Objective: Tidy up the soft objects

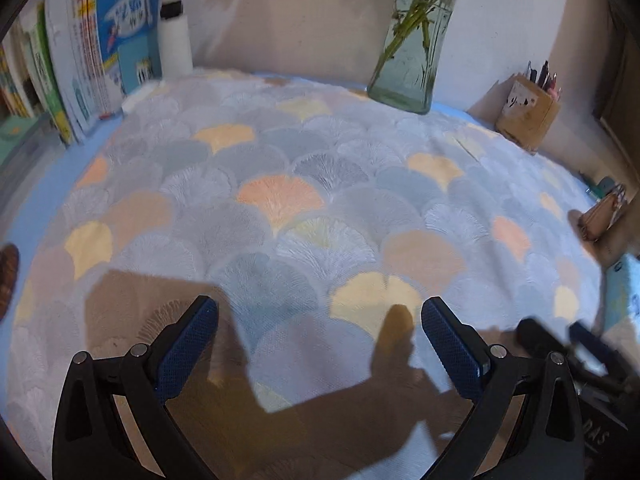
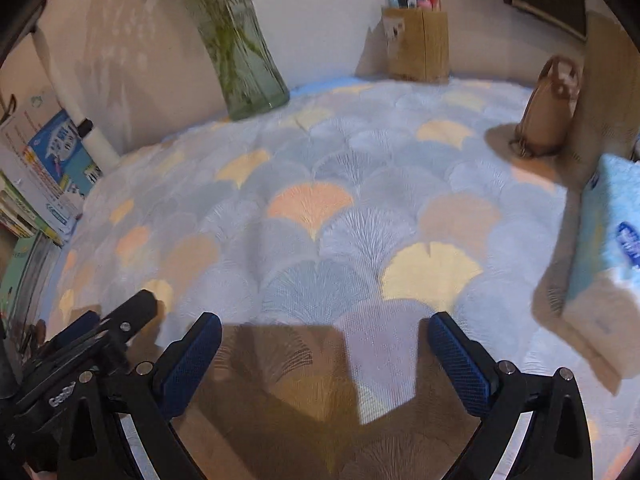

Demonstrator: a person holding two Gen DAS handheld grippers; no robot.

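Note:
A light blue and white tissue pack (image 2: 612, 248) stands on the fan-patterned cloth (image 2: 312, 200) at the right, a little ahead of my right gripper (image 2: 324, 336). That gripper is open and holds nothing. A small brown pouch (image 2: 552, 108) sits upright farther back on the right. My left gripper (image 1: 318, 320) hovers low over the cloth (image 1: 280, 200), open and empty. In the left wrist view the pouch (image 1: 598, 220) and an edge of the tissue pack (image 1: 624, 292) show at the far right. The right gripper (image 1: 554, 330) appears blurred beside the left one.
A glass vase with green stems (image 1: 408, 60) stands at the back by the wall. A wooden pen holder (image 2: 420, 44) is at the back right. Books (image 1: 80, 60) and a white tube (image 1: 174, 20) line the left side. A dark brown object (image 1: 8, 280) shows at the far left edge.

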